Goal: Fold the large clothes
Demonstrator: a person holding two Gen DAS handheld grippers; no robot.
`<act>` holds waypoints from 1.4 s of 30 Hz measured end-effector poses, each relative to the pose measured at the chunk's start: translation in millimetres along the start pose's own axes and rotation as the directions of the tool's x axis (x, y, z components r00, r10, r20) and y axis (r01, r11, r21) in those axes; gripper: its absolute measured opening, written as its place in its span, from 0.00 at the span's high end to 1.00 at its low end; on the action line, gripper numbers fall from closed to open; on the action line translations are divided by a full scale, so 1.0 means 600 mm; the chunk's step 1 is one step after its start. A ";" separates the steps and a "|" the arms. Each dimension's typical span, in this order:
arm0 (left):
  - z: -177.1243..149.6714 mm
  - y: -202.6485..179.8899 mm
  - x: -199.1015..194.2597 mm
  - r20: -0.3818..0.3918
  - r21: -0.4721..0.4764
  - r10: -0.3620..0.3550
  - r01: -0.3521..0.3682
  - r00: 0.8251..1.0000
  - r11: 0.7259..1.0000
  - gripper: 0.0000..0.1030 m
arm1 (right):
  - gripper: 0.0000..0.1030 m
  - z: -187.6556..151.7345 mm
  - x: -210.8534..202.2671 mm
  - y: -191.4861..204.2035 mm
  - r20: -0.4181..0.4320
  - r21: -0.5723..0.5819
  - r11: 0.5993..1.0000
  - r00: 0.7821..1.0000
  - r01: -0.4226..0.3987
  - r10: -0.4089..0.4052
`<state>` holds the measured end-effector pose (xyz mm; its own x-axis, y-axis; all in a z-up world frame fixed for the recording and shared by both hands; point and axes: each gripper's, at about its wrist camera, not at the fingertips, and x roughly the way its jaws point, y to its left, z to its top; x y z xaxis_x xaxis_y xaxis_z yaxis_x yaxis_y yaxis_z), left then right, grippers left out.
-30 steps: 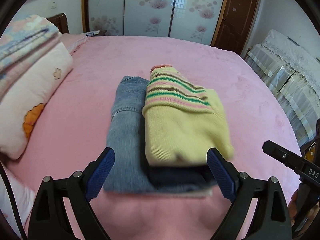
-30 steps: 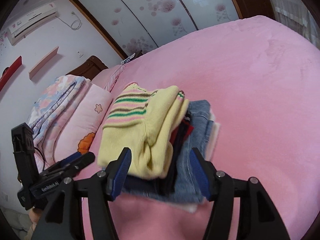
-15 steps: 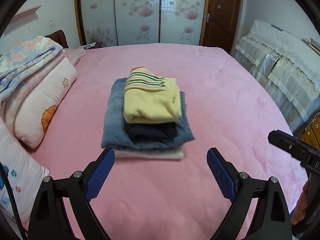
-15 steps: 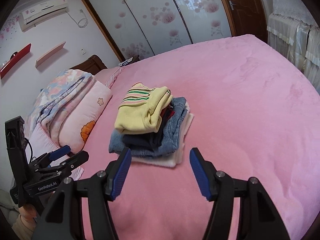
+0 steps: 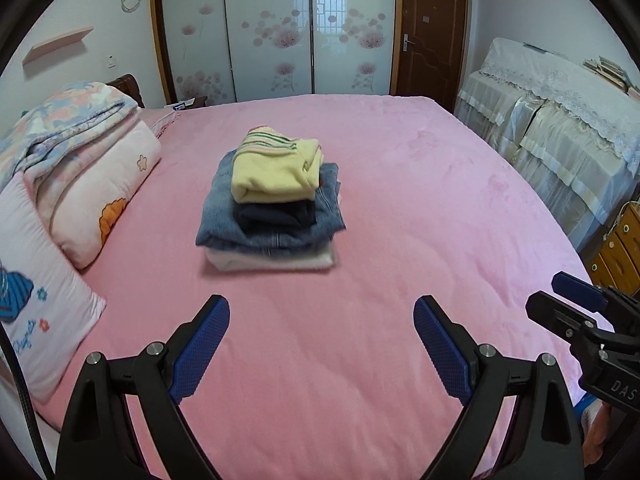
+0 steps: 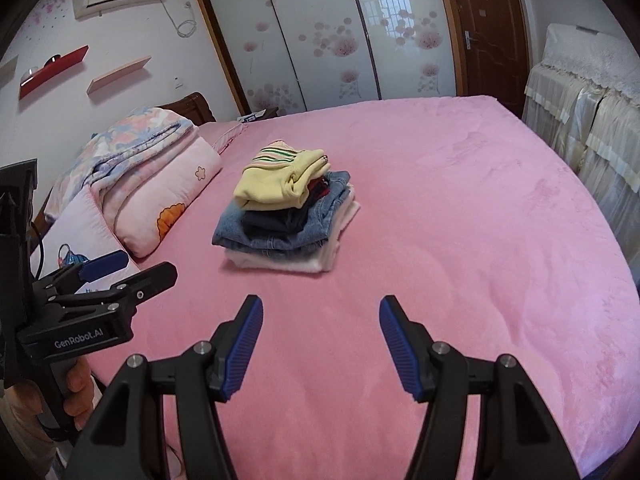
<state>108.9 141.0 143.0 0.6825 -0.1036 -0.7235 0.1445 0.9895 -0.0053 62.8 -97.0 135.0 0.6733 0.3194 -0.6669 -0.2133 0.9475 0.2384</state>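
Note:
A stack of folded clothes sits in the middle of the pink bed (image 5: 400, 220). A yellow striped sweater (image 5: 276, 172) lies on top, over a dark garment (image 5: 276, 214), blue jeans (image 5: 224, 224) and a white piece (image 5: 272, 262) at the bottom. The stack also shows in the right wrist view (image 6: 284, 216). My left gripper (image 5: 322, 340) is open and empty, well short of the stack. My right gripper (image 6: 320, 344) is open and empty, also back from the stack. Each gripper shows at the edge of the other's view.
Pink pillows (image 5: 108, 200) and a folded floral quilt (image 5: 60, 128) lie along the bed's left side. Lace-covered furniture (image 5: 560, 120) stands to the right of the bed. A wardrobe with sliding doors (image 5: 272, 32) and a brown door (image 5: 432, 28) are behind.
Both grippers have pulled back from the stack, which now looks smaller and farther. The stack stays folded on the bed. Both grippers remain open.

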 end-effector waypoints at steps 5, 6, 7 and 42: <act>-0.065 -0.020 -0.030 -0.010 -0.014 0.021 -0.021 1.000 1.000 0.10 | 0.26 -0.062 -0.047 -0.003 0.047 -0.014 0.999 0.998 0.036 -0.035; -0.077 -0.024 -0.034 -0.011 -0.013 0.034 -0.034 0.999 0.999 0.10 | 0.26 -0.075 -0.053 -0.002 0.057 -0.022 0.999 0.998 0.042 -0.040; -0.088 -0.028 -0.037 -0.008 -0.012 0.049 -0.049 0.999 0.999 0.10 | 0.26 -0.084 -0.058 -0.001 0.061 -0.025 0.998 0.997 0.051 -0.050; -0.235 -0.060 -0.015 -0.140 -0.084 0.042 -0.054 0.989 0.995 0.10 | 0.26 -0.238 -0.061 -0.009 -0.027 -0.003 0.988 0.987 0.157 -0.157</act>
<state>-3.4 120.8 52.4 0.5809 -0.0469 -0.8126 0.0464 0.9986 -0.0245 -62.2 -111.2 57.4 0.6792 0.1666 -0.7148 -0.1071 0.9860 0.1280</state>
